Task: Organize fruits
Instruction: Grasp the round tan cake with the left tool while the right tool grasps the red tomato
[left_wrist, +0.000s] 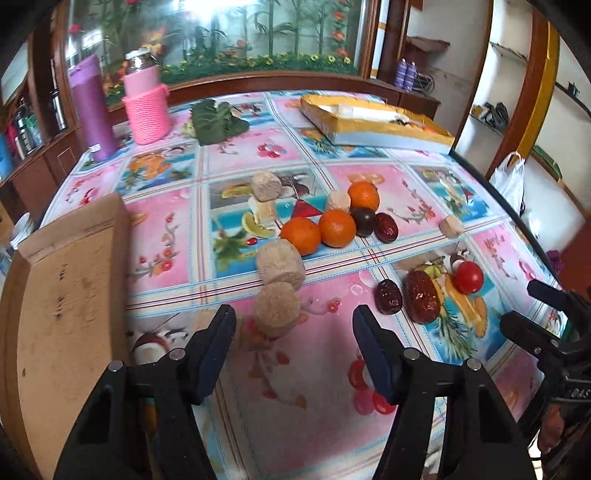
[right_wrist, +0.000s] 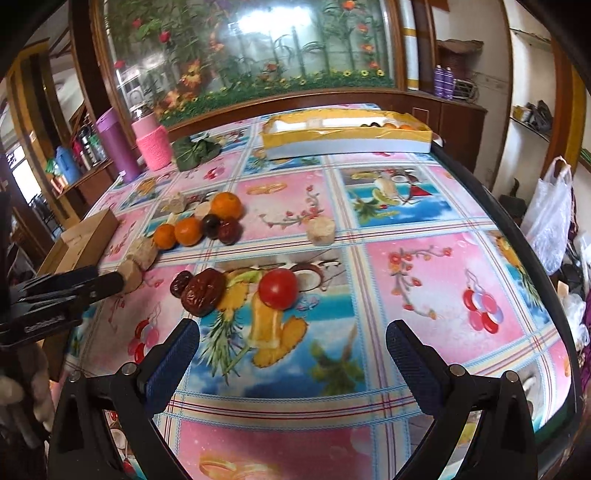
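Three oranges (left_wrist: 337, 228) (right_wrist: 188, 231), a dark plum (left_wrist: 362, 221) and a red date (left_wrist: 386, 227) lie clustered mid-table. Nearer lie two more dates (left_wrist: 420, 297) (right_wrist: 202, 291) and a red tomato (left_wrist: 468, 277) (right_wrist: 277, 288). Several beige puffed cakes (left_wrist: 277, 308) (right_wrist: 321, 230) lie scattered. A yellow-rimmed box (left_wrist: 373, 122) (right_wrist: 347, 134) with compartments stands at the far edge. My left gripper (left_wrist: 294, 326) is open and empty, just before a beige cake. My right gripper (right_wrist: 293, 341) is open and empty, just short of the tomato.
A cardboard box (left_wrist: 62, 291) (right_wrist: 86, 236) sits at the table's left edge. A purple flask (left_wrist: 92, 107) (right_wrist: 118, 147), a pink knitted-sleeve jar (left_wrist: 146, 105) (right_wrist: 153, 144) and green leaves (left_wrist: 218, 120) (right_wrist: 195, 149) stand at the far left. A white plastic bag (right_wrist: 550, 214) hangs to the right.
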